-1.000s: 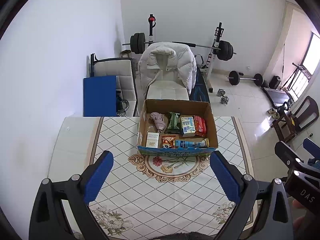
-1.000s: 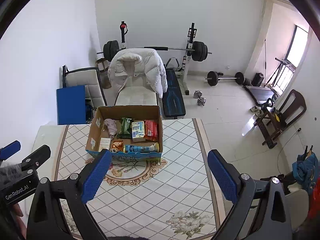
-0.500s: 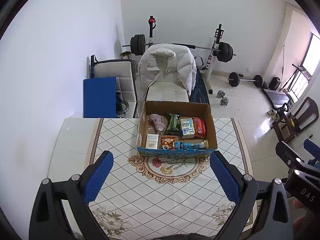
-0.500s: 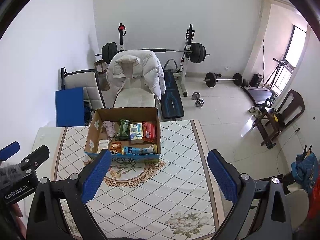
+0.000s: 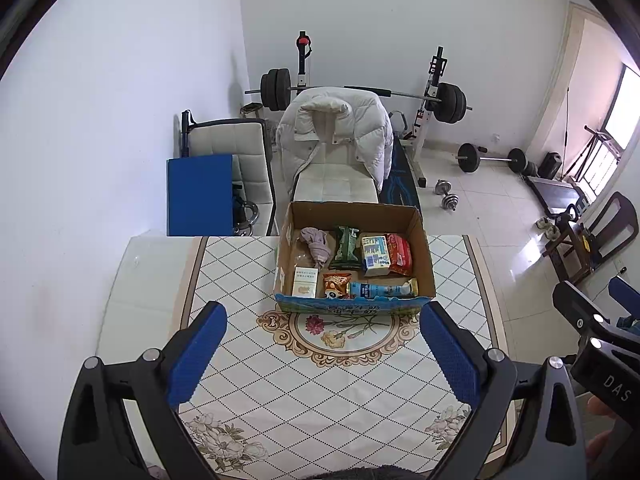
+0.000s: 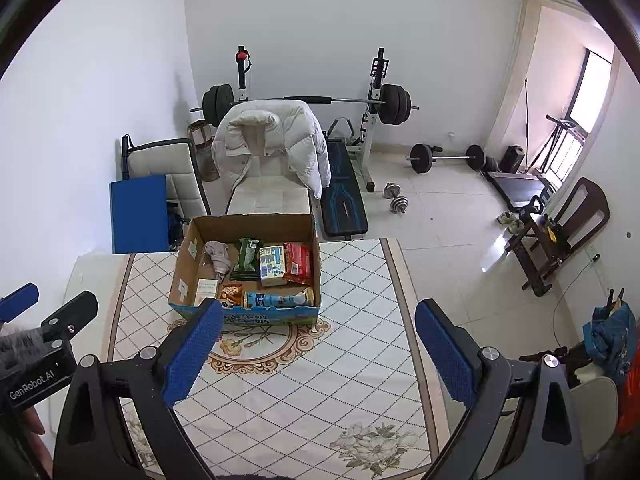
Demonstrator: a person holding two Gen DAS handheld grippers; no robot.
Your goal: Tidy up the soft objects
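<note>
Soft things sit packed in an open cardboard box (image 5: 353,258) at the far side of the worktop (image 5: 328,376), which wears a diamond-patterned cloth with a floral medallion. From the left wrist view, a crumpled grey cloth (image 5: 317,245) lies in the box's far-left part, a green packet (image 5: 346,242) beside it, then a blue-and-white carton (image 5: 375,255) touching a red packet (image 5: 399,254); along the near wall lie a white box (image 5: 305,282), an orange snack bag (image 5: 336,285) and a blue tube (image 5: 380,290). The left claw (image 5: 323,354) hangs above the cloth, near of the box, its blue pads spread wide with nothing between them. Behind the worktop stands a chair draped with a white puffer jacket (image 5: 335,128), with a barbell rack beyond. From the right wrist view, the same box (image 6: 246,264) appears to the left of centre, and the right claw (image 6: 316,354) hovers over the worktop (image 6: 304,392) with its pads likewise wide apart and empty, its left pad overlapping the box's near-left corner in the picture. The grey cloth (image 6: 219,255) lies in the far-left part of the box, beside the green packet (image 6: 246,255).
</note>
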